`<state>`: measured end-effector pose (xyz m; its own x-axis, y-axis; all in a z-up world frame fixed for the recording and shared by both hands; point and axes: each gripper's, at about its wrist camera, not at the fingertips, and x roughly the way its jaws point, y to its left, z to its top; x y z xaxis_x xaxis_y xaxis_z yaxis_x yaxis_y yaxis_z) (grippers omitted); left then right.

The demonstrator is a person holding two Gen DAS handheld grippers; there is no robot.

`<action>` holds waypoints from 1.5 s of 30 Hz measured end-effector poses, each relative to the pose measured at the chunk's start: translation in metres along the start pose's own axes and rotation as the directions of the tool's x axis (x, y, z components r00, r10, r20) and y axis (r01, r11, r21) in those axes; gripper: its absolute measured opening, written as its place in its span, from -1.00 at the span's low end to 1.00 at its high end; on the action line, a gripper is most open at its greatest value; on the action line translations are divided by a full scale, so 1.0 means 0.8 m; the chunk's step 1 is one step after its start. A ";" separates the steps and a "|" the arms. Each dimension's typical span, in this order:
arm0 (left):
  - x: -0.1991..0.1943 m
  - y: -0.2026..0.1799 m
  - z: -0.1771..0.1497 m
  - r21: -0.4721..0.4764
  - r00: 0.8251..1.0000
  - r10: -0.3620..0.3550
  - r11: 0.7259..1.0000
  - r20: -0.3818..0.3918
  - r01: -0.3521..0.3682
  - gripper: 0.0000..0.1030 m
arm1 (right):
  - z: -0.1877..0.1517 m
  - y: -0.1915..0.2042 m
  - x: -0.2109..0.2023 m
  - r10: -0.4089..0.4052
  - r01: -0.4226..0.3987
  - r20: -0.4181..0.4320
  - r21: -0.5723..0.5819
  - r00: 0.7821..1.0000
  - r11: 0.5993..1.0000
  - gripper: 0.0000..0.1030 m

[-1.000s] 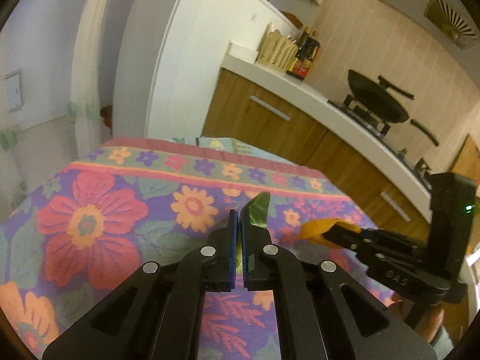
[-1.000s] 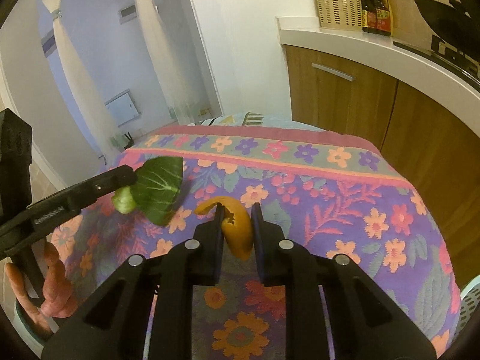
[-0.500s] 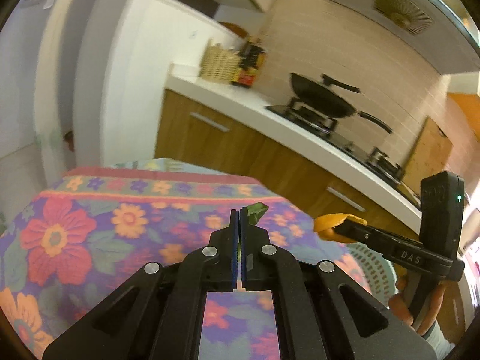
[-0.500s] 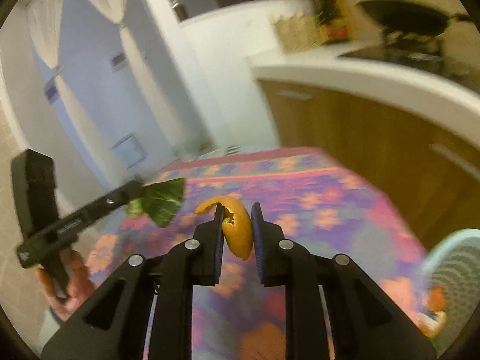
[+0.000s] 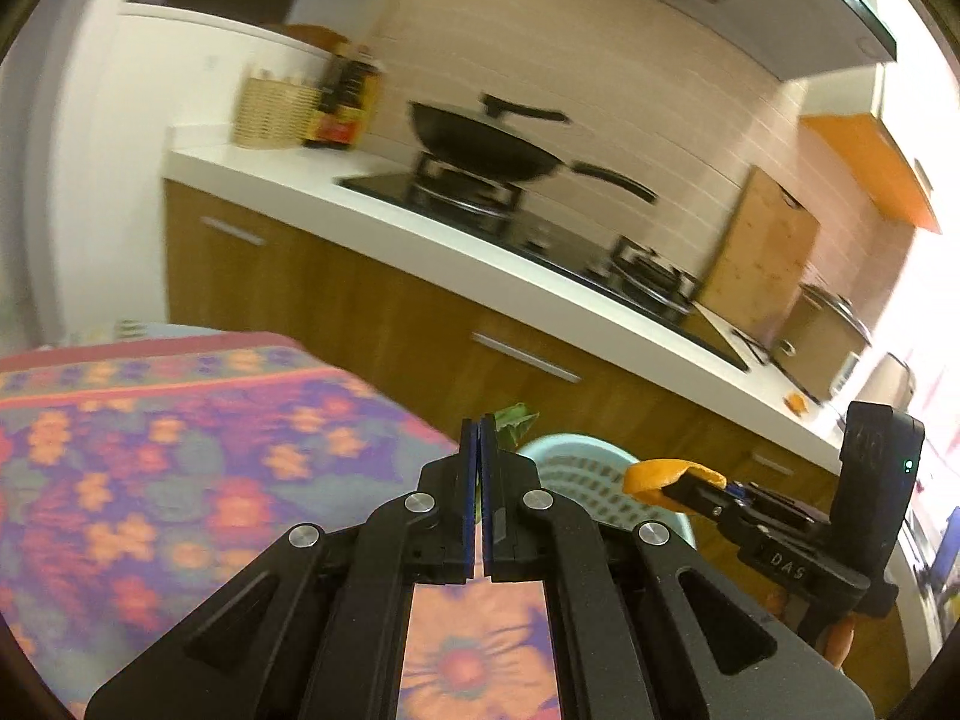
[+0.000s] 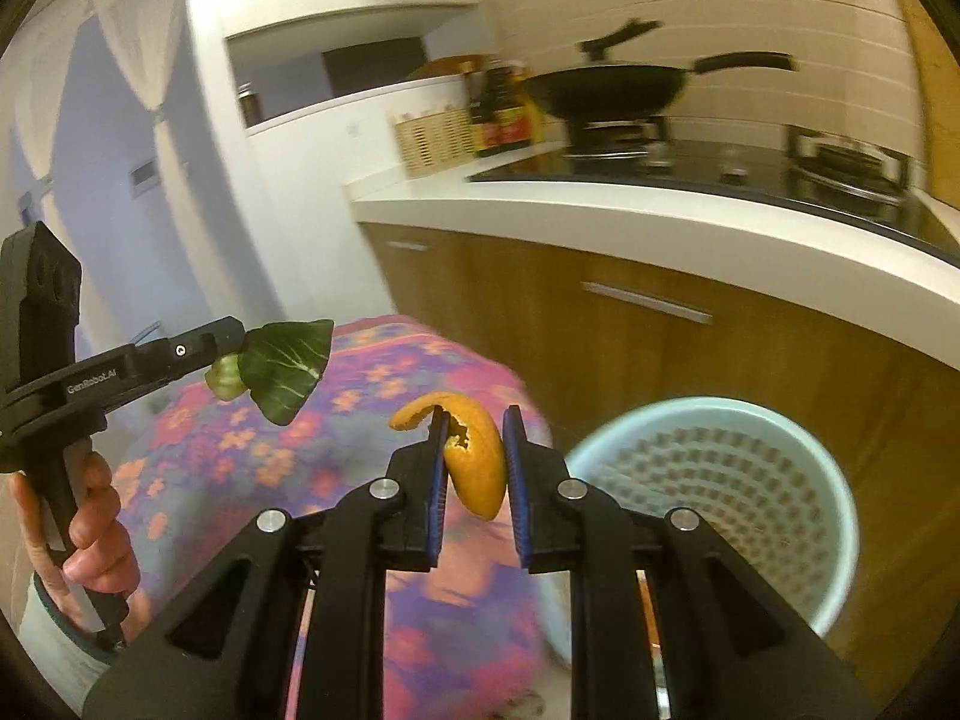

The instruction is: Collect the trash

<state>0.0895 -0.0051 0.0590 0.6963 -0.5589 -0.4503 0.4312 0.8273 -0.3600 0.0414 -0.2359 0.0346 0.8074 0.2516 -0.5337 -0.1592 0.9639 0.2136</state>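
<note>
While both claws hang past the tabletop (image 6: 372, 384) edge:
Left claw (image 5: 479, 438): clamped on one green leaf (image 6: 282, 363).
Right claw (image 6: 474, 450): pinching one orange peel (image 6: 474, 462).
Basket (image 6: 720, 420): one, mouth unobstructed, just beside.

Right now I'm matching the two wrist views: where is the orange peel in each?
Left wrist view: orange peel at right of centre, pinched in the right gripper, before the light blue basket.
Right wrist view: orange peel at centre, between the gripper's fingers.
Shared landmark: the black wok on the stove.
</note>
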 end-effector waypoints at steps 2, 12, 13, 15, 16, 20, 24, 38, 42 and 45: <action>0.024 -0.027 -0.004 0.016 0.999 -0.026 1.000 -0.025 0.027 -1.00 | -0.006 -0.026 -0.007 -0.024 0.024 -0.001 0.029 1.000 0.999 -0.71; 0.129 -0.122 -0.030 0.080 0.987 -0.080 0.993 -0.140 0.091 -1.00 | -0.033 -0.129 -0.006 -0.123 0.133 -0.075 0.138 0.990 0.981 -0.70; 0.137 -0.126 -0.033 0.085 0.986 -0.078 0.992 -0.150 0.091 -1.00 | -0.035 -0.135 -0.002 -0.139 0.152 -0.096 0.142 0.986 0.978 -0.69; 0.156 -0.134 -0.041 0.094 0.982 -0.074 0.991 -0.174 0.092 -1.00 | -0.040 -0.147 0.008 -0.178 0.197 -0.139 0.136 0.974 0.971 -0.67; 0.161 -0.134 -0.043 0.094 0.981 -0.074 0.991 -0.181 0.092 -1.00 | -0.042 -0.152 0.013 -0.190 0.211 -0.155 0.137 0.970 0.968 -0.67; 0.184 -0.136 -0.049 0.102 0.975 -0.063 0.991 -0.214 0.086 -1.00 | -0.049 -0.166 0.027 -0.187 0.219 -0.203 0.151 0.961 0.964 -0.65; 0.201 -0.140 -0.048 0.115 0.971 -0.033 0.991 -0.238 0.062 -0.93 | -0.051 -0.171 0.037 -0.165 0.209 -0.239 0.173 0.957 0.962 -0.52; 0.140 -0.121 -0.046 0.109 0.988 0.005 0.994 -0.152 0.012 -0.11 | -0.037 -0.139 0.002 -0.195 0.218 -0.155 0.147 0.969 0.965 -0.14; 0.098 -0.098 -0.046 0.059 0.994 0.000 0.998 -0.106 0.006 -0.02 | -0.029 -0.107 -0.011 -0.204 0.216 -0.112 0.111 0.973 0.970 -0.14; 0.055 -0.084 -0.050 0.066 0.995 0.097 0.993 -0.018 -0.096 0.18 | -0.024 -0.074 -0.023 -0.228 0.232 -0.072 0.067 0.971 0.970 -0.14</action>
<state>0.0680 -0.0873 0.0307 0.7245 -0.4767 -0.4979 0.3995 0.8790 -0.2602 0.0251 -0.2960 0.0158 0.7792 0.0312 -0.6260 0.0711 0.9879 0.1377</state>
